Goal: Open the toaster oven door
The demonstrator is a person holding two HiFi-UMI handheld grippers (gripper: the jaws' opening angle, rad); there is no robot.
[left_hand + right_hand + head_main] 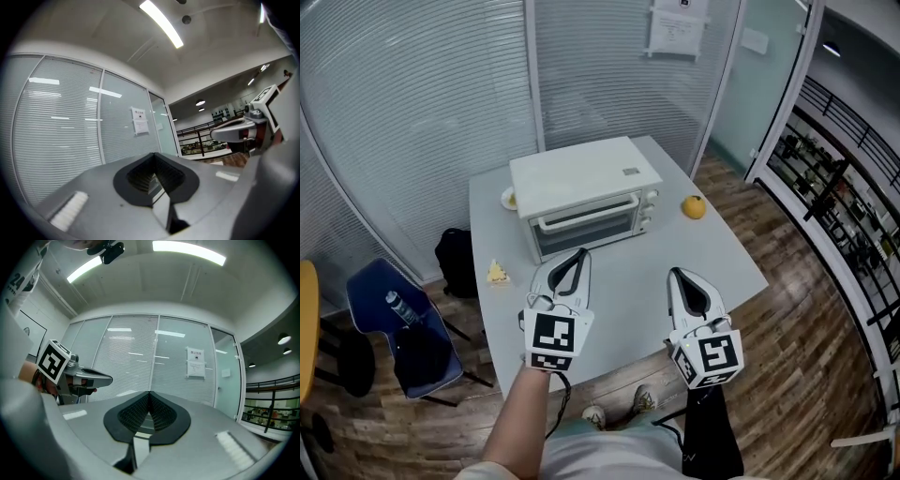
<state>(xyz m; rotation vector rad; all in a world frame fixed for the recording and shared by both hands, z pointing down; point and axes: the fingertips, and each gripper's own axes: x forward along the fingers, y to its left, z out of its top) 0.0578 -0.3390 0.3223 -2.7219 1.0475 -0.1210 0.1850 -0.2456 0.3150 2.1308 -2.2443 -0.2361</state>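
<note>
Above the desk's (623,286) near edge the left gripper (581,252) and right gripper (675,273) hover, each with jaws pressed together and empty; beyond them the white toaster oven (584,192) stands by the far edge, door closed.

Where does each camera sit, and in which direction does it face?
Head view: on the person's head, looking steeply down at the white toaster oven on the grey table; left gripper, right gripper and forearm show.
Left gripper view: on the left gripper, looking along its shut jaws up at the glass wall and ceiling; right gripper shows.
Right gripper view: likewise on the right gripper, jaws shut; left gripper shows.
Shared: all three see the white paper notice.
</note>
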